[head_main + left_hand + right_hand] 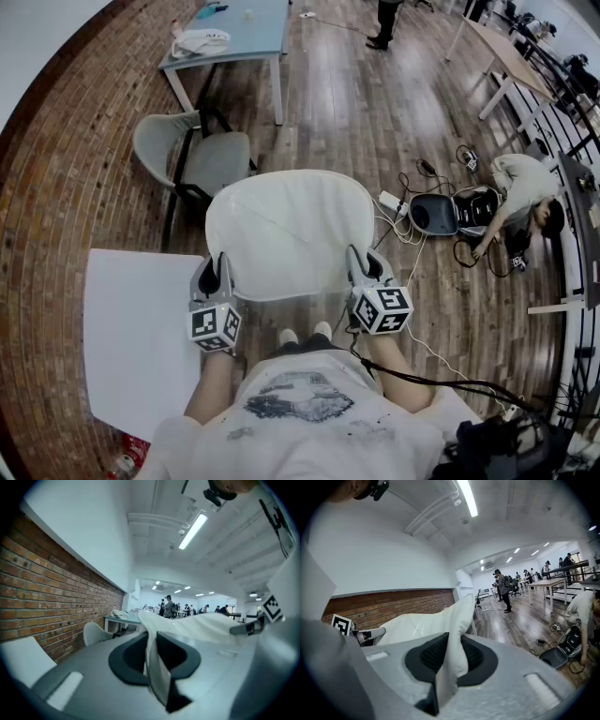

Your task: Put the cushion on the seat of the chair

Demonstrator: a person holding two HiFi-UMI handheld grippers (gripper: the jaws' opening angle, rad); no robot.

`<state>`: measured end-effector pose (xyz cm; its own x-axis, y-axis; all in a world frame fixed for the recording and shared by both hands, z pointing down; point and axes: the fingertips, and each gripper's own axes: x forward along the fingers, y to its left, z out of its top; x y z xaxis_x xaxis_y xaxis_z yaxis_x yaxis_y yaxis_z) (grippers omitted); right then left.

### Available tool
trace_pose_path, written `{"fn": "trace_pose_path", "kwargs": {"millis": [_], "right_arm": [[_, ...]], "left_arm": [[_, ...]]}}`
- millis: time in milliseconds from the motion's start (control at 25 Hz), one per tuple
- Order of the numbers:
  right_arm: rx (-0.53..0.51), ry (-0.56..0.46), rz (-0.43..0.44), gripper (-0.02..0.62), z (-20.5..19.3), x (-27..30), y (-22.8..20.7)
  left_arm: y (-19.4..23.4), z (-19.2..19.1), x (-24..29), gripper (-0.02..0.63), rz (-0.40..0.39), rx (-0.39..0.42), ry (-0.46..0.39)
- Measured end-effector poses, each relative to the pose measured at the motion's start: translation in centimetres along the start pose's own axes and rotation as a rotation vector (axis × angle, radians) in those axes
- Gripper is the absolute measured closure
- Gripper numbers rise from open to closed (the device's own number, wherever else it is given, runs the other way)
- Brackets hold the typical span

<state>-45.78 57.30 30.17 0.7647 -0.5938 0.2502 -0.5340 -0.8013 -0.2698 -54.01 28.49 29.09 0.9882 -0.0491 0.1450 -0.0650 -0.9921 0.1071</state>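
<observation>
A white cushion [286, 230] hangs spread flat in the air in front of me, held by its two near corners. My left gripper [217, 274] is shut on its left corner, with the white fabric [152, 660] pinched between the jaws. My right gripper [361, 267] is shut on the right corner, where the cushion's padded edge [454, 634] bunches between the jaws. The grey chair [192, 157] stands beyond the cushion, to the far left, its seat [217, 161] bare.
A white board [141, 337] lies on the floor at my left. A glass-topped table [230, 33] stands behind the chair. At right a person crouches over an open case [450, 214] with cables on the wood floor. My feet [305, 335] show under the cushion.
</observation>
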Motion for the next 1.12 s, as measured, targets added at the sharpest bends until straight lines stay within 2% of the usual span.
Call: {"fn": "trace_pose_path", "kwargs": {"millis": [720,1120], "right_arm": [[0.045,-0.021,-0.001,0.549,0.6,-1.8,-4.5],[0.046,-0.033,0.024,0.549,1.9,0.1,-8.5]], "left_arm": [[-4.5,-0.3,1.6,0.561,-0.004,-0.005,-0.007],[-6.8,-0.2,4.7,0.561,0.02,-0.001,-0.022]]}}
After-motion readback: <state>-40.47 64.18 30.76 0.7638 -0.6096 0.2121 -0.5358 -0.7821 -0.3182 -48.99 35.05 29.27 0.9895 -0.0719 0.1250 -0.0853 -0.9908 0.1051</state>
